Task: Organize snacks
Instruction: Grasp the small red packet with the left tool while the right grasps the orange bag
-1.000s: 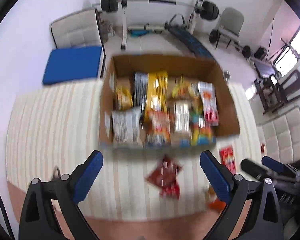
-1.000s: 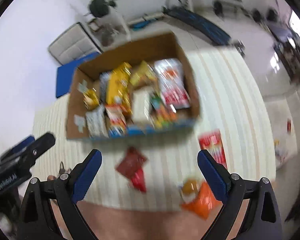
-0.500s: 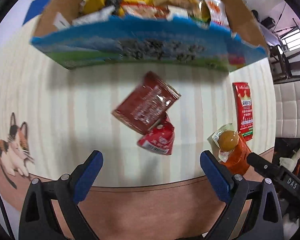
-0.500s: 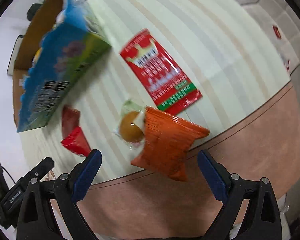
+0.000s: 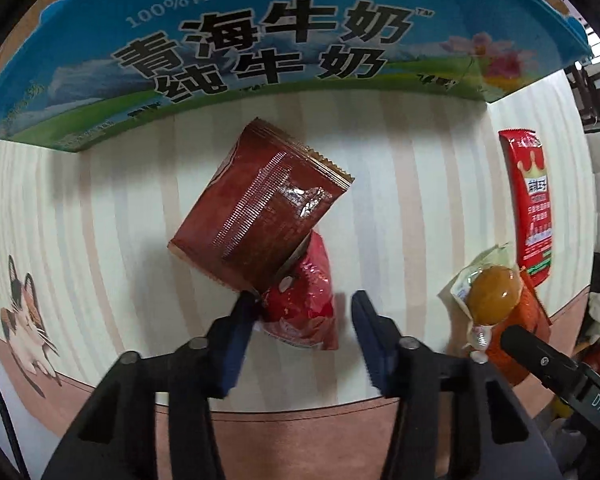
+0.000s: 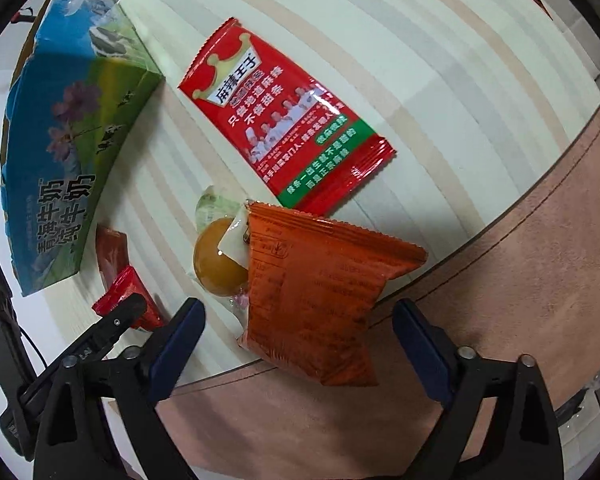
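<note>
In the left wrist view my left gripper (image 5: 304, 308) is open, its jaws either side of a small bright red snack packet (image 5: 306, 304) on the striped table. A dark red-brown packet (image 5: 260, 216) lies partly over that one. In the right wrist view my right gripper (image 6: 296, 320) is open and straddles an orange packet (image 6: 316, 300) at the table's front edge. A wrapped brown egg (image 6: 216, 260) lies against the orange packet. A long red packet (image 6: 288, 124) lies just beyond. The snack box (image 5: 280, 40) stands behind.
The box's blue-green printed wall (image 6: 64, 136) is close on the left of the right wrist view. The table's brown border and front edge (image 6: 500, 260) run under the orange packet. A cat print (image 5: 26, 316) marks the cloth at left. The left gripper's finger (image 6: 116, 316) rests by the red packet.
Both grippers have dropped down close to the table. The left jaws have narrowed around the small red packet. The right gripper has moved over the orange packet.
</note>
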Tool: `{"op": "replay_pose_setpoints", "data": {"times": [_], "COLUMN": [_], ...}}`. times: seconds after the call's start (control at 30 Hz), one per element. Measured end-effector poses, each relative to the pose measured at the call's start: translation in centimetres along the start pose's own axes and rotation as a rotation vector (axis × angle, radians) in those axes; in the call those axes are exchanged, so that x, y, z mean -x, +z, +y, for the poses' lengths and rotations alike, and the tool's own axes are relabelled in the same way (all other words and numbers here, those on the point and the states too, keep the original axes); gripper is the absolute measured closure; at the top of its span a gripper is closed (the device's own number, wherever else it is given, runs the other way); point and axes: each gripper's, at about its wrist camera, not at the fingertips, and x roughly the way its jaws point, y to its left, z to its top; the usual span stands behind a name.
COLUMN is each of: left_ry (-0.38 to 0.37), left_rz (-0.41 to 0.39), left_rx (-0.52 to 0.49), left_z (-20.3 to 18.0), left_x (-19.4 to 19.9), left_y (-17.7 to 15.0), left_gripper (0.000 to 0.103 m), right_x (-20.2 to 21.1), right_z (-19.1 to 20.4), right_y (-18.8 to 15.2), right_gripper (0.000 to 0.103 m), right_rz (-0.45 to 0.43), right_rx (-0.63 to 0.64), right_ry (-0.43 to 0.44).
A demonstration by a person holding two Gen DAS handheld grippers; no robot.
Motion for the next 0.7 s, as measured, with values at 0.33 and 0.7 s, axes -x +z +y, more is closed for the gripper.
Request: {"op": "replay_pose_setpoints", "data": {"times": [0.33, 0.7], "left_ry": [-0.009, -0.060], "left_rz": [-0.001, 0.083], "left_rx": [0.016, 0.031], "left_z": [0.4, 2.1], "left_x": [-0.3, -1.4], "left_y": [-1.5, -7.1], "left_gripper": [0.067, 0.063], "right_x": [-0.4, -1.0], "right_z": [0.2, 2.0], "right_y": [-0.5, -2.3], "right_gripper": [0.045, 0.045], "right_rz": [-0.001, 0.043], "right_rx": [0.037, 0.263], "right_ry": [-0.013, -0.137]}}
